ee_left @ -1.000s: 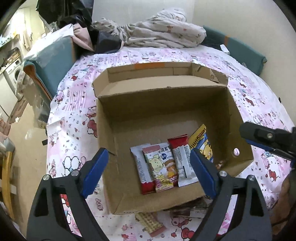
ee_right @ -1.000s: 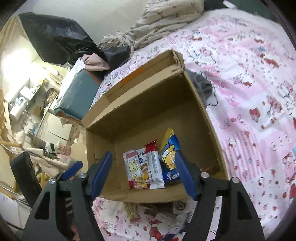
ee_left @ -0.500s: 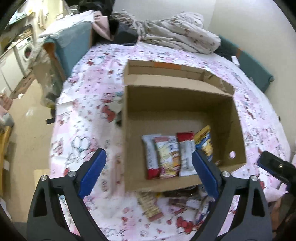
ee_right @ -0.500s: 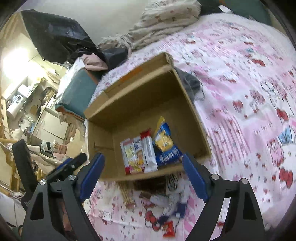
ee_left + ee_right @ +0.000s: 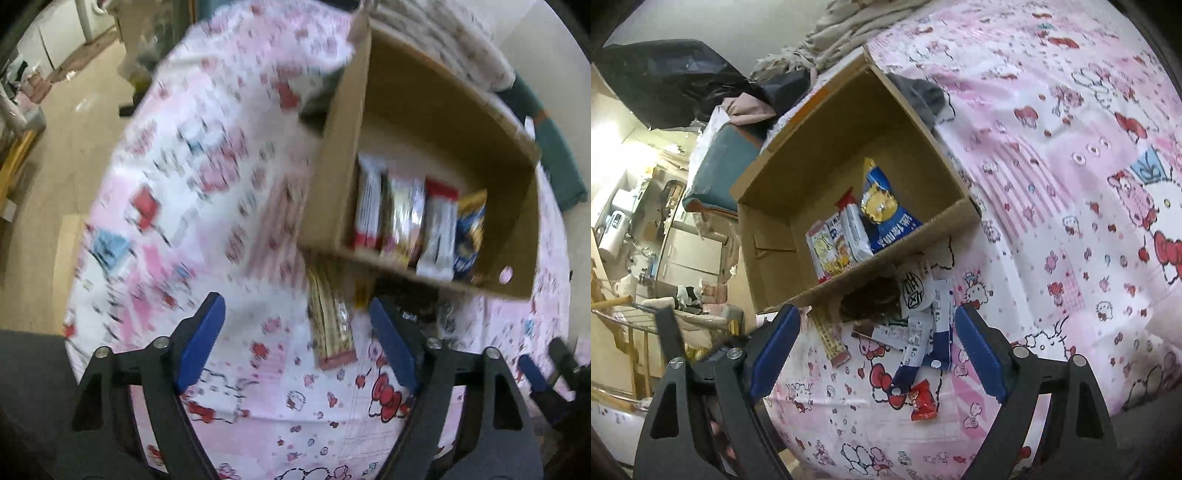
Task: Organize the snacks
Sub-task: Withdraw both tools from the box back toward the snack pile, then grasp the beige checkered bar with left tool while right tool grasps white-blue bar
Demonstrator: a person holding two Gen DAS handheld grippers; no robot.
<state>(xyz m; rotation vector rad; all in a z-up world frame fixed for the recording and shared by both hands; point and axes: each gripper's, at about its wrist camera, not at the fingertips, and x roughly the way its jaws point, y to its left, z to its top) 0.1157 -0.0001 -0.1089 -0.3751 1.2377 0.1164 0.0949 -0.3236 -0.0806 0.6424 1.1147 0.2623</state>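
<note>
One box (image 5: 775,236), four packets (image 5: 413,221) inside

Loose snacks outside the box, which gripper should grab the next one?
Probably right: the open right gripper frames the snack pile. The open left gripper frames only the wafer bar, blurred.

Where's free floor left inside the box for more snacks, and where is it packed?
Free: the brown cardboard box has bare floor between its far wall and the packets, and along its left wall beside the red-and-white packet. Crowded: four packets line the near wall, up to the blue-and-yellow packet. The loose snack pile clutters the pink printed sheet outside that wall.
</note>
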